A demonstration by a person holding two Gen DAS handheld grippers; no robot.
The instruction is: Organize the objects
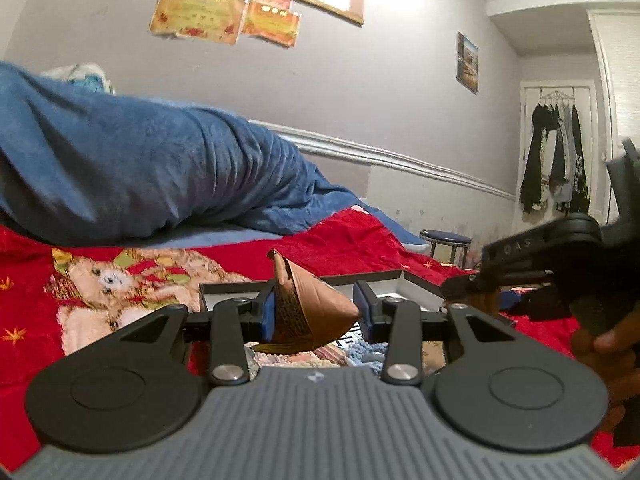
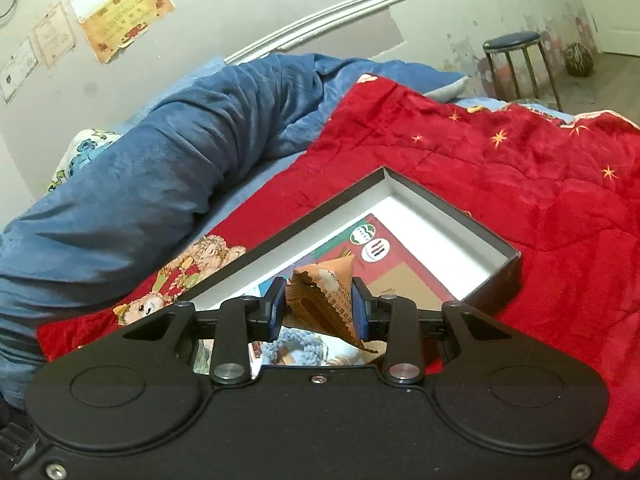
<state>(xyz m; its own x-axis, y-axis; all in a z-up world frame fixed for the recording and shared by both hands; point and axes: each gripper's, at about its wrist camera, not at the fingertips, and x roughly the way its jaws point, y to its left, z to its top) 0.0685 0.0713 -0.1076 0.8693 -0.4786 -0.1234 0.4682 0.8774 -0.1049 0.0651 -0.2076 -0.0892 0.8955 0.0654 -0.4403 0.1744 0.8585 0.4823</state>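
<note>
The left gripper [image 1: 316,314] held a brown pyramid-shaped snack packet [image 1: 308,312] between its blue pads [image 1: 269,316], the jaws set fairly narrow and pressing the packet from both sides; its crimped top stood above the fingers and its lower seam hung below them. The right gripper [image 2: 318,308] likewise clamped an orange-brown pyramid packet [image 2: 326,292] with printed lettering (part of it in Chinese characters), jaws narrow, the packet's serrated edge trailing down toward the camera. Both packets were held in the air just above the near end of a shallow dark-rimmed box [image 2: 452,208] with a white interior, which lay on a red star-patterned blanket [image 2: 500,152] with a teddy-bear print. Inside the box lay a flat printed card or package [image 2: 384,256] in red, tan and white. A piece of light blue yarn-like knit [image 2: 296,346] showed below the right gripper's fingers. In the left wrist view the right gripper [image 1: 464,286] appeared at the right edge. A blue plush blanket [image 1: 140,168] was heaped beyond, and a round stool [image 2: 514,46] stood by the wall.
</note>
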